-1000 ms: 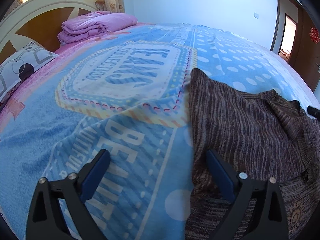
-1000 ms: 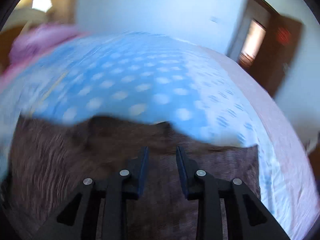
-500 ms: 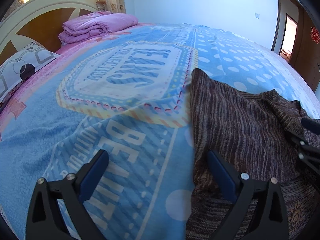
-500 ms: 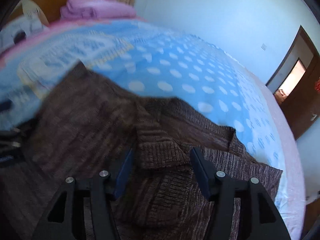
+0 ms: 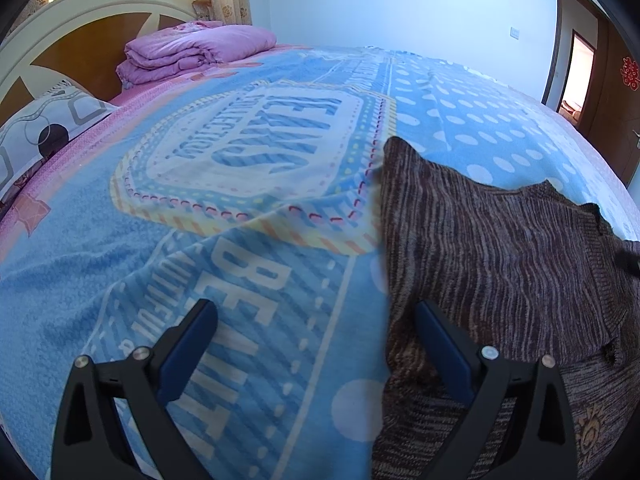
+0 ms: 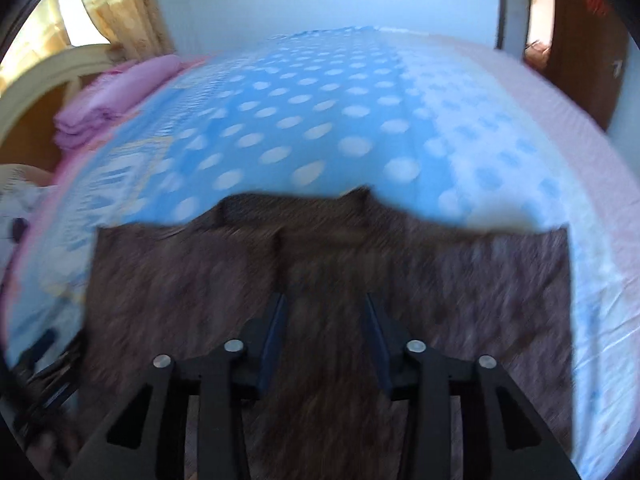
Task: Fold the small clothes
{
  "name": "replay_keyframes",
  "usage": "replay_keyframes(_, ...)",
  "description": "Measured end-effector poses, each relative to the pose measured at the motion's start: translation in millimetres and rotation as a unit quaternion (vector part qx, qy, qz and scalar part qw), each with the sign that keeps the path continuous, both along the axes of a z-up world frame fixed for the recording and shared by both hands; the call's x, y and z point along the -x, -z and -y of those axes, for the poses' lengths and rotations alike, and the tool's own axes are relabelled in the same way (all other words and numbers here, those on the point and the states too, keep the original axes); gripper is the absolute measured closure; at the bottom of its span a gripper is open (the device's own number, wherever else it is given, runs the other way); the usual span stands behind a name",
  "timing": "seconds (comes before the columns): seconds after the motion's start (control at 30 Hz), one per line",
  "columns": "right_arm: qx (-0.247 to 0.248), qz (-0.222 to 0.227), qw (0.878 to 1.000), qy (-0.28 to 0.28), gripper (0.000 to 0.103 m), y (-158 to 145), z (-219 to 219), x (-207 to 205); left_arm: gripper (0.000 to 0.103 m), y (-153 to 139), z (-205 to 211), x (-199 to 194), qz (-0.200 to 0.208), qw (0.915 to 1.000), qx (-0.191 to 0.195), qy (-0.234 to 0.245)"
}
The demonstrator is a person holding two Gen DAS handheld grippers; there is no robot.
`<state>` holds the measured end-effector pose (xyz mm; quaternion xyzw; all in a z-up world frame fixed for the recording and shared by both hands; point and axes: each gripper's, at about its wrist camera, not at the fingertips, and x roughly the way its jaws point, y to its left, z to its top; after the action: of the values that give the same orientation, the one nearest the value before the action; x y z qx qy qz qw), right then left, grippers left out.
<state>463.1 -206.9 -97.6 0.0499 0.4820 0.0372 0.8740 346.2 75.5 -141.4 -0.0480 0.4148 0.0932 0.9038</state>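
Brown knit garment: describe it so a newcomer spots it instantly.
Start at the big blue blanket covering the bed. On its dotted side, away from the headboard, lies the brown knit garment. It is the only dark, streaky-striped fabric; the folded quilt is pink.

Sweater (image 5: 500, 248) on blanket (image 5: 240, 264), right of printed emblem (image 5: 260, 160).

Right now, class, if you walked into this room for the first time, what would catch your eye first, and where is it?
A brown striped knitted garment lies spread on the near right of the bed, dark against the bright blue blanket with its big lettered badge and white dots. At the headboard end sits a folded pink quilt. The left gripper stands wide open at the garment's left edge; the right gripper, blurred, is open above the knit.
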Motion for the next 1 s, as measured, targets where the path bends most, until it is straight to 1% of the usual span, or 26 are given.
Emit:
replay_keyframes(0.03,-0.01,-0.004,1.0,-0.012,0.061,1,-5,9,0.002,0,0,0,0.0,1.0,0.0,0.0)
replay_keyframes(0.13,-0.001,-0.017,0.999,-0.033,0.061,14,-20,32,0.001,0,0,0,0.0,1.0,0.001,0.0)
replay_keyframes(0.17,0.001,-0.012,0.999,-0.032,0.061,16,-23,37,0.002,0,-1,1,0.002,1.0,0.003,0.0)
replay_keyframes(0.23,0.005,0.001,1.0,-0.031,0.061,16,-27,40,0.002,0,-2,1,0.003,1.0,0.008,0.0)
replay_keyframes(0.3,-0.013,-0.002,0.999,-0.03,0.068,17,-29,42,0.002,-1,-2,1,0.003,1.0,0.009,-0.001)
replay_keyframes(0.37,-0.021,-0.001,0.999,-0.038,0.068,14,-31,48,0.001,-1,-2,1,0.004,1.0,0.008,-0.001)
replay_keyframes(0.57,-0.006,0.008,0.999,-0.045,0.069,17,-38,55,0.002,-1,-2,1,0.004,0.9999,0.011,0.0)
replay_keyframes(0.6,0.004,0.014,0.999,-0.043,0.089,16,-39,55,0.002,-1,-2,1,0.003,0.9999,0.011,-0.001)
replay_keyframes(0.63,0.007,0.018,0.999,-0.041,0.103,15,-39,56,0.002,-1,-3,1,0.003,0.9999,0.011,-0.001)
replay_keyframes(0.8,-0.01,0.028,0.999,-0.036,0.103,4,-32,69,0.0,0,-3,0,-0.004,0.9999,0.004,-0.01)
replay_keyframes(0.87,-0.015,0.017,0.999,-0.032,0.103,9,-27,73,0.0,1,-3,1,-0.009,0.9998,-0.002,-0.018)
replay_keyframes(0.93,-0.015,0.008,0.999,-0.04,0.103,16,-26,74,0.0,-1,-3,4,-0.004,0.9996,-0.009,-0.028)
replay_keyframes(1.0,-0.029,0.02,0.998,-0.046,0.102,15,-23,74,0.0,0,-5,4,-0.004,0.9996,0.001,-0.026)
